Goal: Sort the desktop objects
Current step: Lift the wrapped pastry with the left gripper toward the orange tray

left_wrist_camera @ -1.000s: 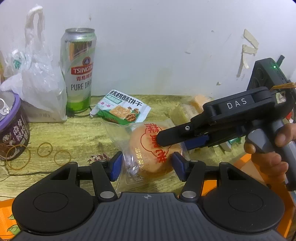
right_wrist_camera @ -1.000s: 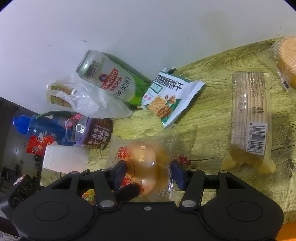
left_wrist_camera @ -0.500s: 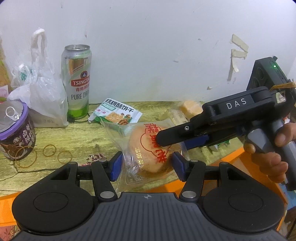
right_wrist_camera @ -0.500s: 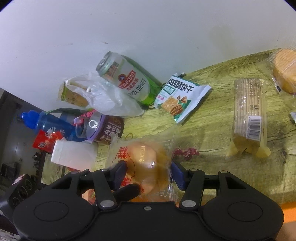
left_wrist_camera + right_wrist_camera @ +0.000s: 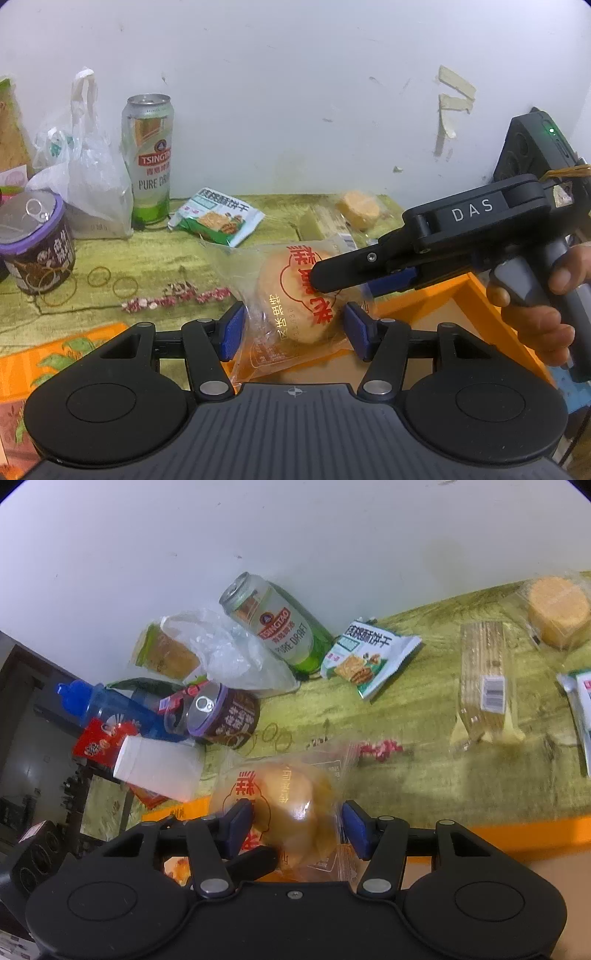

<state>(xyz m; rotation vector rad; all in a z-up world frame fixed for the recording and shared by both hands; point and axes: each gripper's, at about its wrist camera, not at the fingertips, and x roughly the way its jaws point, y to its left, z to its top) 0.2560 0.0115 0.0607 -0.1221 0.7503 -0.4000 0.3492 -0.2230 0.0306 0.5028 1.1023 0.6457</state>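
Observation:
A round bun in a clear wrapper with red print hangs above the table edge, held from two sides. My left gripper is shut on it, blue pads against the wrapper's sides. My right gripper is also shut on the bun. In the left wrist view it reaches in from the right in a person's hand, one black finger lying across the bun's top. Below the bun lies an orange-rimmed box with a brown floor.
On the green wood-grain table stand a beer can, a white plastic bag, a purple-lidded can and a green biscuit packet. Farther right lie a wafer pack and a round yellow cake. Rubber bands lie loose.
Both grippers have drawn back and up together with the bun between them. The can and packets look farther off, and the orange box has come into view underneath.

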